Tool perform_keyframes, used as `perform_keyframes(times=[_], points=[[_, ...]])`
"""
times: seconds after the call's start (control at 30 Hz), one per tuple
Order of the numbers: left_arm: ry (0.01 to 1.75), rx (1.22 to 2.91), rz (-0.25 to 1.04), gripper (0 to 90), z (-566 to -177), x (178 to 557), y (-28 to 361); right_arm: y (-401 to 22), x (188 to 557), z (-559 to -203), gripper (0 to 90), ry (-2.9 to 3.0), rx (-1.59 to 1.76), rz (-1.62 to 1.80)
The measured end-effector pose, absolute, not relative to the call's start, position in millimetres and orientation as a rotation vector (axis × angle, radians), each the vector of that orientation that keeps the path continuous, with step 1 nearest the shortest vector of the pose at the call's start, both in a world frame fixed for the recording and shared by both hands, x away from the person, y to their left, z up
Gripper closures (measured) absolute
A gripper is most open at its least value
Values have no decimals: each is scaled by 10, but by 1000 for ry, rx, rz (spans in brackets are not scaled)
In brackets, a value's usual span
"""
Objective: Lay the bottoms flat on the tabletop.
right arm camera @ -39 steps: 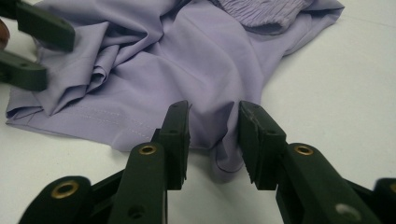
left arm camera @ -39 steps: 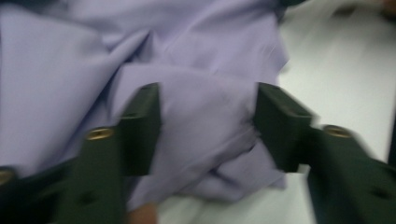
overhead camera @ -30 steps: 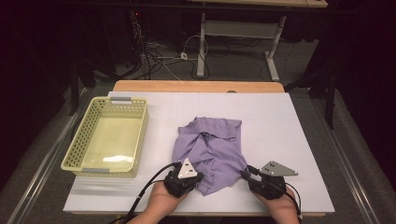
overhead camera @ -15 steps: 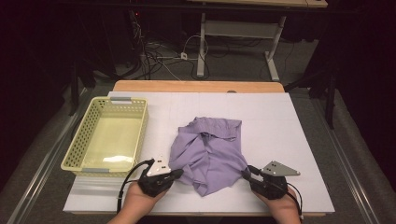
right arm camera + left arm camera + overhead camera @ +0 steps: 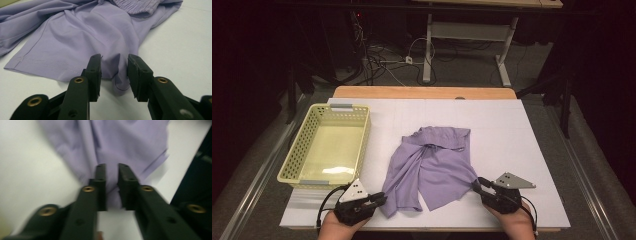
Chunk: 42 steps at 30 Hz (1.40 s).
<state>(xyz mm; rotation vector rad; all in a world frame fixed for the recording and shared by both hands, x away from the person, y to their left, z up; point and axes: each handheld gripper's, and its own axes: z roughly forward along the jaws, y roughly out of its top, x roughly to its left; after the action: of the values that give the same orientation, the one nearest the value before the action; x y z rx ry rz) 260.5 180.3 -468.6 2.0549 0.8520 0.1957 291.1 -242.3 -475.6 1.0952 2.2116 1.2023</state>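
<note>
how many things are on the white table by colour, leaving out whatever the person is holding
purple: 1, the garment
yellow: 1, the basket
total: 2

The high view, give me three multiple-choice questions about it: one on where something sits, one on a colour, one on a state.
1. Where does the yellow basket stand relative to the purple garment?
A. to its left
B. to its right
C. on top of it

2. What colour is the garment?
A. green
B. purple
C. red

3. What is inside the basket?
A. the garment
B. nothing
C. a claw

Answers:
1 A, the basket stands at the left part of the white table, clear of the cloth.
2 B, its fabric is light purple in every view.
3 B, the basket's bare floor shows.
</note>
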Motion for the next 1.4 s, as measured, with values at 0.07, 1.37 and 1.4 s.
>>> perform_keyframes(times=[0.07,1.37,1.4], points=[[848,2025,216,574,-4631,2687,1691,-2414,2910,-4760,646,2212,1095,1200],[827,1985,239,695,-4741,2819,1571,-2395,2887,-4588,576,2173,1057,1240],[825,1970,252,652,-4740,2817,1592,-2386,2909,-4587,558,2167,1066,1235]])
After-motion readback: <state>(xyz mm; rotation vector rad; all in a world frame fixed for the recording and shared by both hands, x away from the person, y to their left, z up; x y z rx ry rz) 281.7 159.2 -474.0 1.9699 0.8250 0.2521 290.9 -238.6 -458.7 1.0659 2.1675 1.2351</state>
